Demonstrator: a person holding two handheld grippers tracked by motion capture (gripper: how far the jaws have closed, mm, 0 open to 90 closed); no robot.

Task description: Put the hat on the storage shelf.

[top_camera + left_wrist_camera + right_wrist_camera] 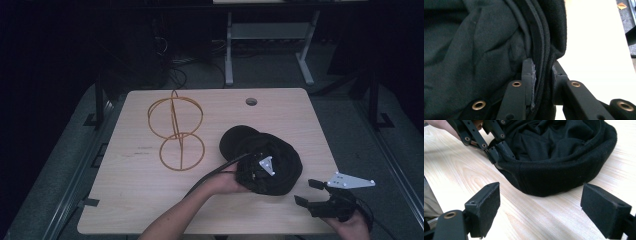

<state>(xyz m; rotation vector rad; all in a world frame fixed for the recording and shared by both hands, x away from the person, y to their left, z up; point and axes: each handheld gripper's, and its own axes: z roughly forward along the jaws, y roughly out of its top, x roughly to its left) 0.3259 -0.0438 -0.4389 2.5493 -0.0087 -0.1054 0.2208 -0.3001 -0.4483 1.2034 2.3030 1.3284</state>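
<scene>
A black cap (287, 167) lies upside down on the right part of the wooden table (140, 200), its brim pointing to the back left. My left gripper (257, 172) reaches in from the left and is shut on the cap's near rim. In the left gripper view its pads pinch the folded rim and sweatband (542, 75) of the cap (474, 50). The right gripper view shows that same grip (496, 153) on the cap (554, 172). My right gripper (307, 192) rests open near the table's front right corner, its jaws (540, 207) wide apart and short of the cap.
A gold wire stand (176, 131) made of rings on an upright rod sits at the back left of the table. A cable hole (251, 101) is near the far edge. Behind the table are white desk legs (229, 50) and dark floor.
</scene>
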